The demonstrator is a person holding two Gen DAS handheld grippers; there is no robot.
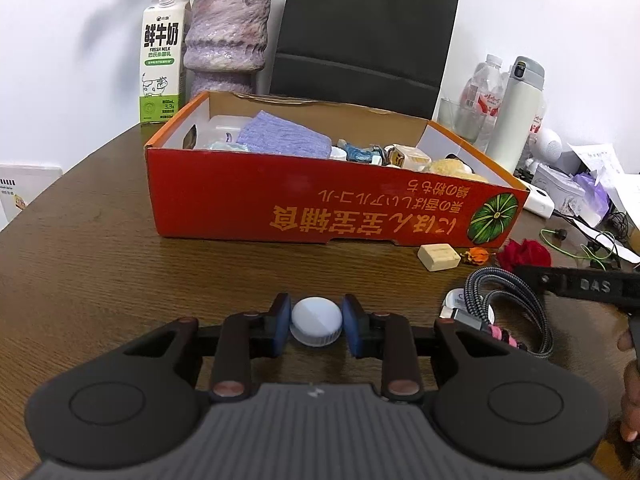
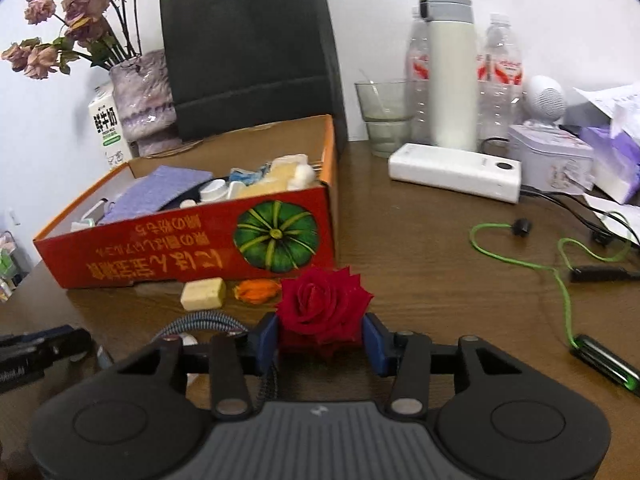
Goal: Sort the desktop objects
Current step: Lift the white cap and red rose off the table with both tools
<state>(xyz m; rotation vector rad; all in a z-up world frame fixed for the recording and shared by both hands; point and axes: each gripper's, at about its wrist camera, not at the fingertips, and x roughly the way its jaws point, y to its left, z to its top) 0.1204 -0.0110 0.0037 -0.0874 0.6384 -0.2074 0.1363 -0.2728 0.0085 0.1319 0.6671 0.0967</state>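
On the brown desk (image 1: 100, 264) sits a big red box (image 1: 320, 204), and it is already quite full: a purple cloth (image 1: 284, 136), some small bottles and bits lie inside, so a good part of the tidy-up looks done. Going from left to right, the left gripper (image 1: 316, 326) comes first. Its two blue pads sit on both sides of a small white cap (image 1: 316, 326), touching it or nearly so, and the cap looks to rest on the desk, with the box at twelve o'clock from it. Next, at about two o'clock from the cap, lies a coiled striped cable (image 1: 508, 304), not picked up yet. Past that, close to the box front, wait a pale block like soap (image 2: 203, 294) and a small orange flower (image 2: 258, 290). Last comes the right gripper (image 2: 322, 338), clamped on a red rose (image 2: 322, 306), with the box at eleven o'clock from it. I think the cap and the rose go into the box next. Then the cable, the block and the orange flower are left to sort.
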